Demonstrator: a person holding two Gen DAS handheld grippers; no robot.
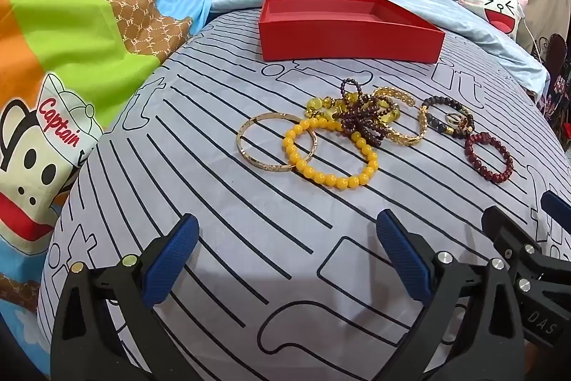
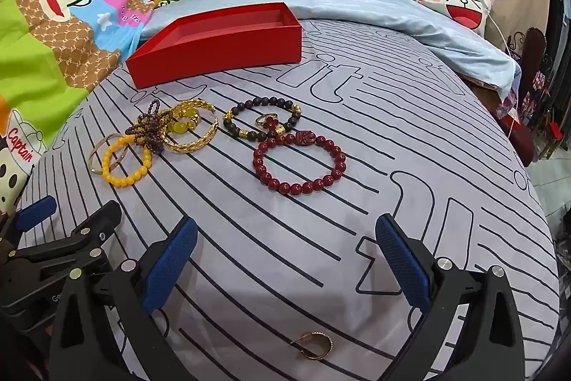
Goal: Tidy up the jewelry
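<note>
The jewelry is lying loose on the striped bedsheet [image 2: 410, 138], well short of the empty red box [image 1: 351, 40]; a yellow bead bracelet [image 1: 330, 154] is overlapping a gold bangle [image 1: 276, 141] beside a tangled cluster [image 1: 364, 116]; a dark red bead bracelet [image 2: 299, 163] is sitting apart; a small gold earring [image 2: 316, 345] is lying nearest. Both the left gripper [image 1: 287, 261] and right gripper [image 2: 285, 263] are hovering wide open, holding nothing; sorting appears not yet begun; the next move is calling for closing on one separate piece.
</note>
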